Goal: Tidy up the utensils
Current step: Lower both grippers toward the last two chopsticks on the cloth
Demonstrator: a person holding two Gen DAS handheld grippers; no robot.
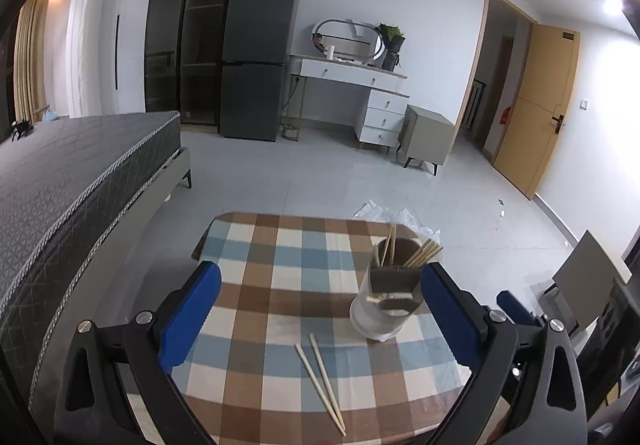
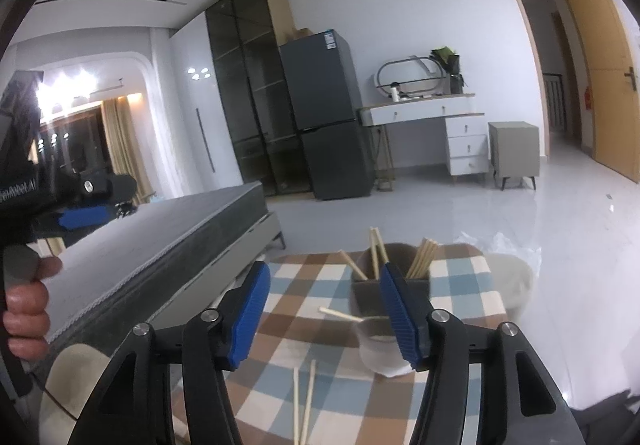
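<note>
A utensil holder (image 1: pixel 390 289) with a white base and dark top stands on the checked tablecloth (image 1: pixel 280 285) and holds several wooden chopsticks (image 1: pixel 422 253). Two loose chopsticks (image 1: pixel 320 385) lie on the cloth in front of it. My left gripper (image 1: pixel 320 313) is open and empty above the cloth, its right finger beside the holder. In the right wrist view the holder (image 2: pixel 384 309) stands behind my open, empty right gripper (image 2: pixel 332 317), and the loose pair (image 2: pixel 302 405) lies below it. The left gripper's body (image 2: pixel 80 213) shows at the far left.
A bed (image 1: pixel 72 181) runs along the table's left side. A fridge (image 1: pixel 256 57), a white dresser (image 1: pixel 360 93) and a grey nightstand (image 1: pixel 428 133) stand across the tiled floor. Clear plastic (image 1: pixel 384 213) lies beyond the table's far edge. A chair (image 1: pixel 592 277) is at right.
</note>
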